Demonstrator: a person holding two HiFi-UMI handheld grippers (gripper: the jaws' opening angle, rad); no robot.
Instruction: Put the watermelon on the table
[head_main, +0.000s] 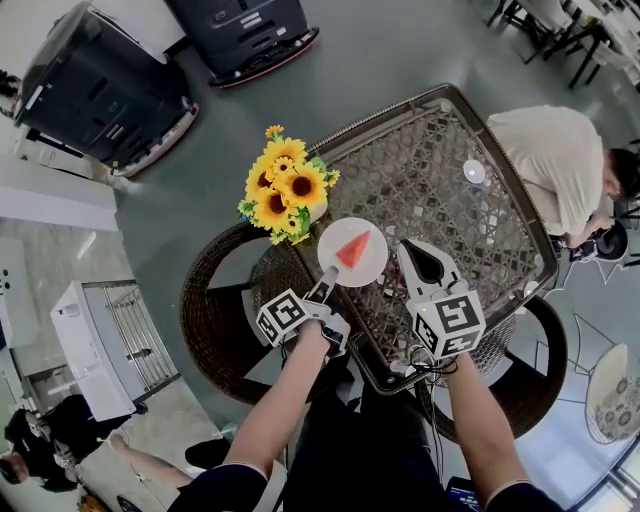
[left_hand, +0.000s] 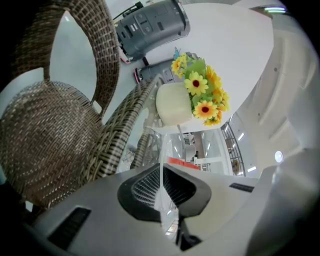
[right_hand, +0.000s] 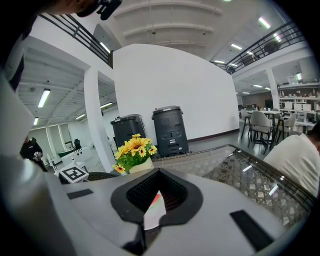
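A red watermelon wedge lies on a round white plate over the near-left corner of the glass-topped wicker table. My left gripper is shut on the plate's near rim. In the left gripper view the plate shows edge-on between the jaws of that gripper, with the wedge as a red strip beyond. My right gripper stands shut just right of the plate, holding nothing. Past the right gripper a sliver of the wedge shows. Whether the plate touches the glass is hidden.
A pot of sunflowers stands on the table just left of the plate. A wicker chair sits at the table's near left. A person sits at the far right side. Two dark machines stand on the floor behind.
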